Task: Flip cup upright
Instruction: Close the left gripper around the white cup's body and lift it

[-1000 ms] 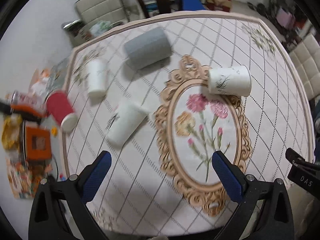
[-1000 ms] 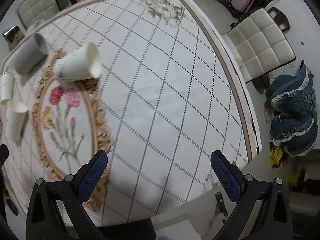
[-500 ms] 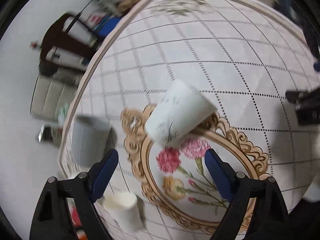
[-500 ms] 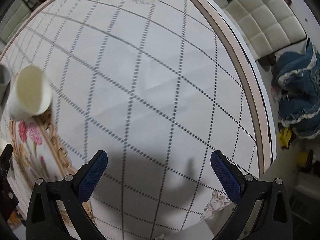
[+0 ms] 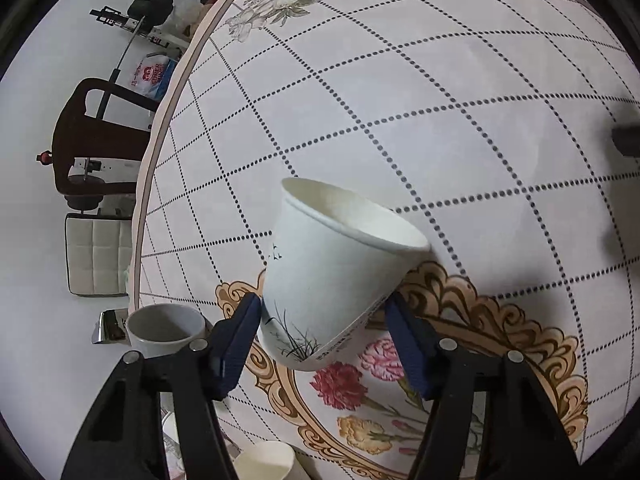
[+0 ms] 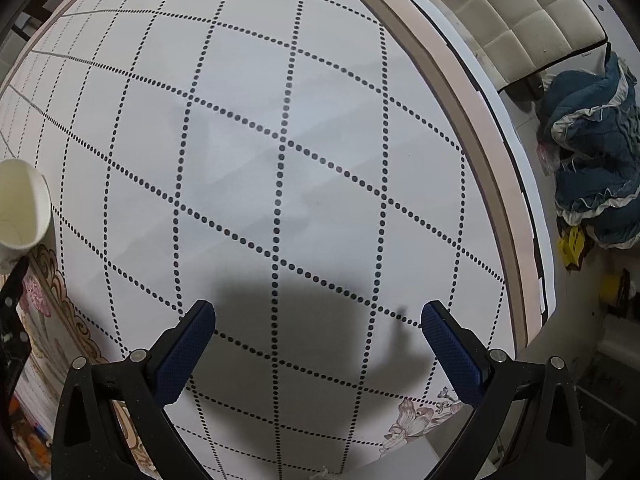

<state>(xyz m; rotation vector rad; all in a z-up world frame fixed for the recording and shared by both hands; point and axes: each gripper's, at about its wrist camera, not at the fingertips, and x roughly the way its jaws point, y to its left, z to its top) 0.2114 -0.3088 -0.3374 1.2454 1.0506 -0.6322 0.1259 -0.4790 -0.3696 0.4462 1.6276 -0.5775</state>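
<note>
1. Left gripper (image 5: 322, 320) has its two blue pads against opposite sides of the white paper cup (image 5: 336, 276), clamping it near the base.
2. That cup is tilted, with its open mouth pointing up and away from the camera and its base toward the gripper; whether the base touches the table cannot be told.
3. It sits over the ornate golden frame (image 5: 480, 312) printed on the tablecloth (image 5: 400, 100), just above the pink and red printed flowers (image 5: 340, 384).
4. Right gripper (image 6: 318, 328) hovers with its jaws spread wide and nothing between them, above a bare patch of the dotted-grid cloth.
5. From the right wrist view, the cup appears at the far left edge, mouth facing the camera, well apart from the right gripper.
6. A grey cup (image 5: 164, 328) stands just left of the left gripper, near the table's edge.
7. Another white cup (image 5: 264, 460) shows at the bottom of the left wrist view.
8. A cream padded chair (image 6: 512, 20) and a blue garment (image 6: 592, 160) lie beyond the table's right rim.
</note>
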